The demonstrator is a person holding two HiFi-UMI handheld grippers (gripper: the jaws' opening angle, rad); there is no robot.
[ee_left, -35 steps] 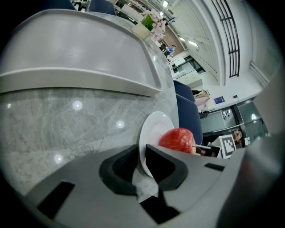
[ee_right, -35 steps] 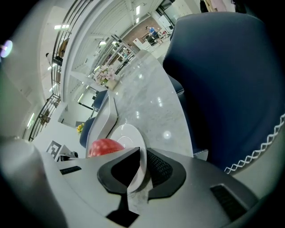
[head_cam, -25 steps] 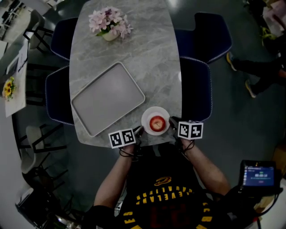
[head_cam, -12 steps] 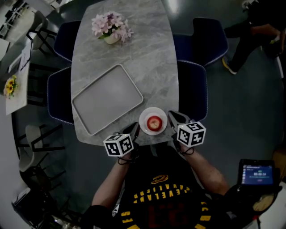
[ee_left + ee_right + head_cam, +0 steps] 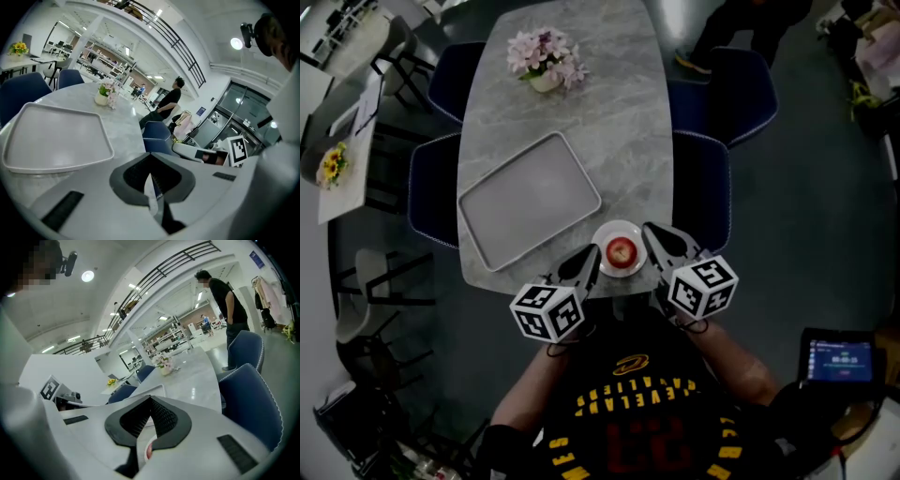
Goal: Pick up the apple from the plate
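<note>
A red apple (image 5: 621,250) sits in the middle of a small white plate (image 5: 623,226) near the table's front edge. My left gripper (image 5: 590,255) hovers just left of the plate, its jaws shut with nothing in them. The right gripper (image 5: 650,231) hovers just right of the plate, also shut and empty. In the left gripper view the left gripper (image 5: 151,160) points over the table past the tray. In the right gripper view a red sliver of the apple (image 5: 148,452) shows below the right gripper (image 5: 151,400).
A large grey tray (image 5: 530,206) lies left of the plate. A pot of pink flowers (image 5: 546,58) stands at the far end of the marble table (image 5: 609,122). Blue chairs (image 5: 701,187) flank the table. A person (image 5: 741,23) stands beyond the far right chair.
Both grippers have risen and moved forward, from the table's front edge to either side of the plate. The person in the background has walked from the right to the far end.
</note>
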